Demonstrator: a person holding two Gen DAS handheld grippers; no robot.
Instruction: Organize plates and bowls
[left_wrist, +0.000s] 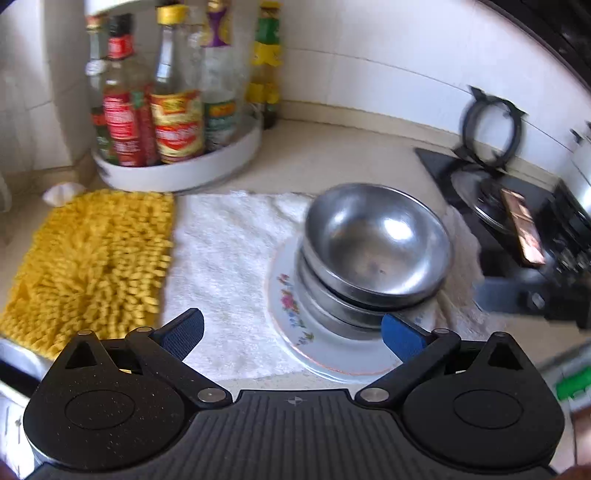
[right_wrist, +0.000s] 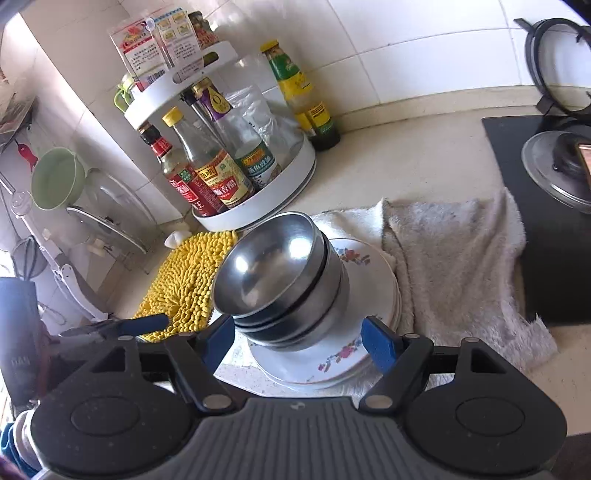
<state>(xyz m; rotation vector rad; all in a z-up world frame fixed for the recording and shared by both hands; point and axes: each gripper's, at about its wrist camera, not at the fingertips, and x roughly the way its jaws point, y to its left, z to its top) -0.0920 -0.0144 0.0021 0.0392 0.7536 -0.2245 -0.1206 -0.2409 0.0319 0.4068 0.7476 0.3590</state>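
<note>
Blur smeared the bottles (left_wrist: 155, 103) and yellow mat (left_wrist: 92, 258) in my left view, and the stove (right_wrist: 546, 206) was cut off at the frame edge. My left gripper (left_wrist: 291, 334) and right gripper (right_wrist: 299, 341) both stood spread wide, pinching nothing. Nested steel bowls (right_wrist: 280, 280) leaned atop stacked flowered plates (right_wrist: 332, 354) on the white towel (right_wrist: 454, 266).

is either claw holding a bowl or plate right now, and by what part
Nothing is held. The left claw and right claw both stand open with empty jaws, short of the stacked steel bowls sitting on the floral plates.
</note>
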